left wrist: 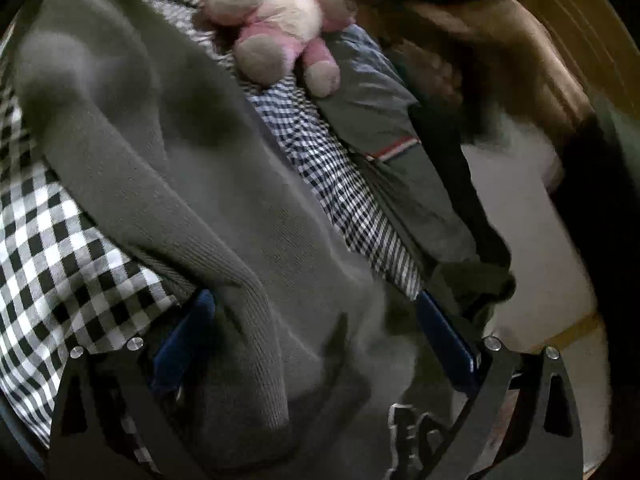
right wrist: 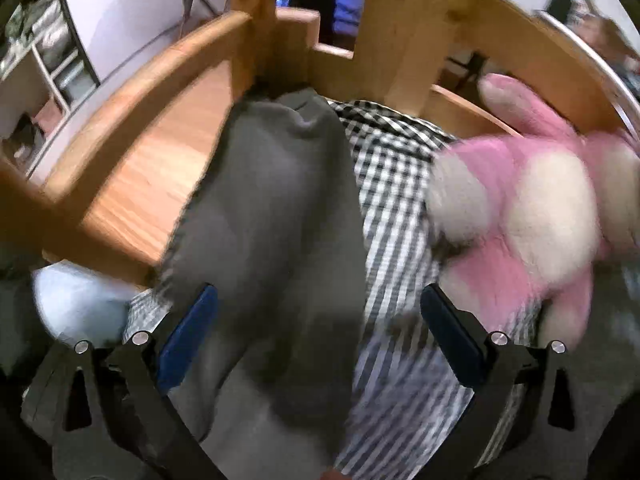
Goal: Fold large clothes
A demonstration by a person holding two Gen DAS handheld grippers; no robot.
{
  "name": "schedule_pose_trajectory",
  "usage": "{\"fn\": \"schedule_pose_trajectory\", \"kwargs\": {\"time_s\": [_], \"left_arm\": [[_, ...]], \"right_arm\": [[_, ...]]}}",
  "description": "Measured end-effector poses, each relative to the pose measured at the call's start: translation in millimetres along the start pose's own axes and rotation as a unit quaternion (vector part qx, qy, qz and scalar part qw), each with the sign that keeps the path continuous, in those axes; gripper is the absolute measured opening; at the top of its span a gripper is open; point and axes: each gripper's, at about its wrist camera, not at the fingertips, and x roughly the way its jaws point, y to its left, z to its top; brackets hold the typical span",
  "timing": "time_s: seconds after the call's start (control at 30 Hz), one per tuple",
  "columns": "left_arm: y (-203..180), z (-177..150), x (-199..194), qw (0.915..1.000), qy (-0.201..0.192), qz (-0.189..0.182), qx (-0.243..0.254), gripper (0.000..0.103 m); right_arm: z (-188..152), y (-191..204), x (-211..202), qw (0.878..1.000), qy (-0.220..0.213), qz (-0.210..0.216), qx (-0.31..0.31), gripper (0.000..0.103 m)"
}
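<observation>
Left wrist view
- Garment: we see a grey knit sweater point(left wrist: 168, 184) spread on a black-and-white checked bed cover point(left wrist: 44, 236), its ribbed hem bunched low in the frame.
- Left gripper point(left wrist: 316, 332): jaws stand wide; the sweater's cloth fills the gap between the blue pads point(left wrist: 182, 340), but we see no pinch on it.
- Direction: the sweater runs from the claw up and to the left; its long axis climbs away from us along that diagonal.
- Beyond: a pink plush toy point(left wrist: 280, 28) lies past the garment, beside other grey clothes point(left wrist: 384, 120).

Right wrist view
- Garment: here a long grey sleeve or side panel point(right wrist: 276, 200) stretches straight ahead toward the wooden bed frame point(right wrist: 152, 92).
- Right gripper point(right wrist: 320, 332): jaws wide apart; the cloth sits between them, nearer the left pad, ungripped.
- Toy: the plush lies just to the right on the checked cover.

Judgement
- Turning relation: we judge both claws straddle the sweater's near edge, so closing comes first; neither looks clearly nearer.
</observation>
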Motion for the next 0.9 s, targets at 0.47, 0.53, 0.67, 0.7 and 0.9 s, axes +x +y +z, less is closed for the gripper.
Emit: {"fn": "schedule_pose_trajectory", "kwargs": {"time_s": [0.47,0.53,0.67,0.7,0.9], "left_arm": [[2.5,-0.4,2.5,0.9995,0.000,-0.025,0.021,0.097],[0.4,-1.0,1.8,0.9994,-0.004,-0.023,0.026,0.097],[-1.2,-2.4,0.5,0.9994,-0.012,-0.022,0.024,0.097],[-1.4,-2.7,-0.3,0.9994,-0.014,-0.023,0.024,0.097],[2.3,0.3,-8.2,0.9986,-0.033,-0.040,0.010,0.097]], "right_arm": [[33.4,-37.3,79.6,0.990,0.057,0.126,0.006,0.006],[28.7,-36.3,59.7,0.987,0.037,0.154,0.009,0.005],[13.3,-42.6,9.3,0.982,-0.017,0.186,0.024,0.005],[9.2,-45.6,-4.0,0.980,-0.033,0.192,0.031,0.005],[-41.8,-61.3,-107.1,0.966,-0.135,0.207,0.074,0.005]]}}
